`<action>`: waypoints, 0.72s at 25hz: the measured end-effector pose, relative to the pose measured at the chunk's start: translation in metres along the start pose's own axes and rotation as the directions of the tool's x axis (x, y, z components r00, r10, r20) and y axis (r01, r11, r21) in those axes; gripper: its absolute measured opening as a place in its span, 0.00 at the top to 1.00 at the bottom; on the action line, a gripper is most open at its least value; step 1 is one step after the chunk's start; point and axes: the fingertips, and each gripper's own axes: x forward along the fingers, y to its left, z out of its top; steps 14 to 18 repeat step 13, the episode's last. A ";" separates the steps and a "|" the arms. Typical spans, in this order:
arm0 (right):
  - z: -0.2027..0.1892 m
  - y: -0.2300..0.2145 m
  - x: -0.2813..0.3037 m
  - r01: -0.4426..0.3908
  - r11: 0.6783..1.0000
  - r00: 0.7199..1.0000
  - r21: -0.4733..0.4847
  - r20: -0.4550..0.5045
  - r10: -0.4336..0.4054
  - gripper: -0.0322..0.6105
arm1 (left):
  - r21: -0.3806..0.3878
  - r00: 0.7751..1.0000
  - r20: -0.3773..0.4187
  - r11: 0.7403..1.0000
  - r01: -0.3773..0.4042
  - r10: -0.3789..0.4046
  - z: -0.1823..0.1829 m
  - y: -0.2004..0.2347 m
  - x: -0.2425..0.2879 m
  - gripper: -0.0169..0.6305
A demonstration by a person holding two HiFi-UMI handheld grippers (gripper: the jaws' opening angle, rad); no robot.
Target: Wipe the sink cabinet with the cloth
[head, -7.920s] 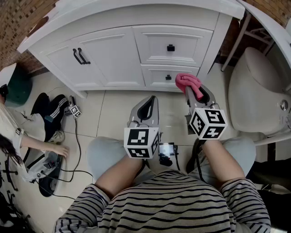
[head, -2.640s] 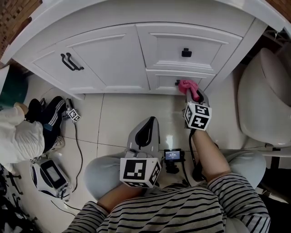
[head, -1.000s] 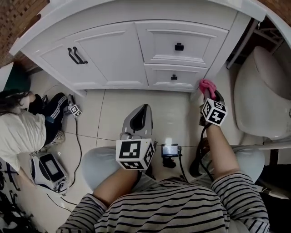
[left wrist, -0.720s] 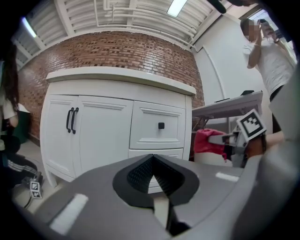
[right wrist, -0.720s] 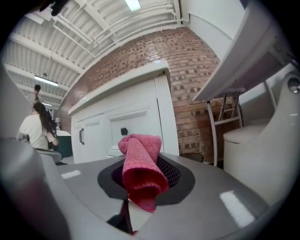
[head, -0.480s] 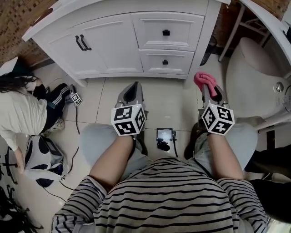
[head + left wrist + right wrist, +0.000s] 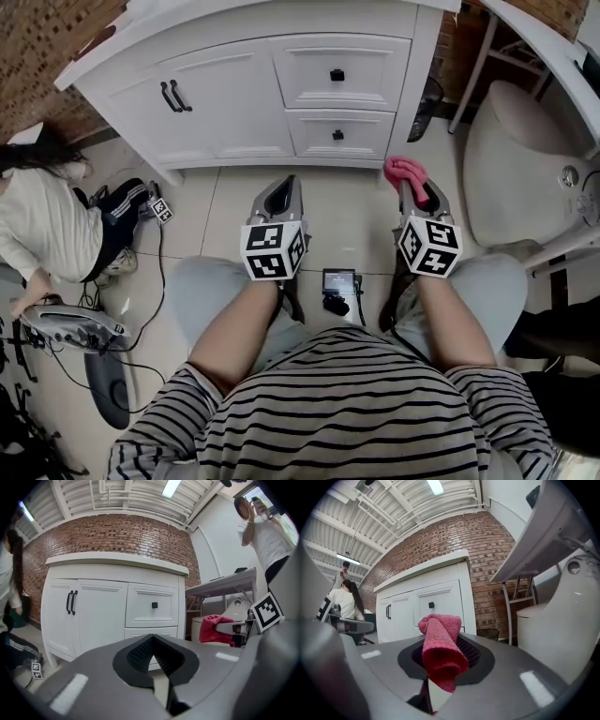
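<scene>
While cloth point(image 7: 439, 660) masks the right gripper point(image 7: 443, 632) clamping it, the left gripper point(image 7: 152, 638) sits clenched, empty.

cloth point(image 7: 440, 637): lower end hidden between right gripper point(image 7: 444, 657) jaws
sink cabinet point(image 7: 96, 616): lower drawer point(image 7: 139, 632) partly hidden behind left gripper point(image 7: 152, 643) jaws

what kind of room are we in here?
Likely a bathroom mock-up in a lab or studio: a white sink cabinet beside what looks like a toilet, on a tiled floor, with a brick wall behind.
</scene>
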 end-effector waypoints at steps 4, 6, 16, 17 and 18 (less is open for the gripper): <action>0.000 -0.004 0.000 0.013 1.000 1.000 0.003 -0.007 -0.013 0.81 | -0.014 1.000 -0.019 1.000 0.011 -0.011 -0.006 -0.002 0.005 0.97; 0.000 -0.006 0.000 0.017 1.000 1.000 0.006 -0.006 -0.017 0.81 | 0.004 1.000 -0.014 1.000 0.022 -0.022 -0.004 -0.006 0.007 0.97; -0.003 -0.007 0.001 0.027 1.000 0.999 0.010 -0.021 -0.027 0.81 | 0.026 0.999 -0.014 0.999 0.041 -0.041 -0.001 -0.012 0.009 0.97; -0.003 -0.007 0.001 0.027 1.000 0.999 0.010 -0.021 -0.027 0.81 | 0.026 0.999 -0.014 0.999 0.041 -0.041 -0.001 -0.012 0.009 0.97; -0.003 -0.007 0.001 0.027 1.000 0.999 0.010 -0.021 -0.027 0.81 | 0.026 0.999 -0.014 0.999 0.041 -0.041 -0.001 -0.012 0.009 0.97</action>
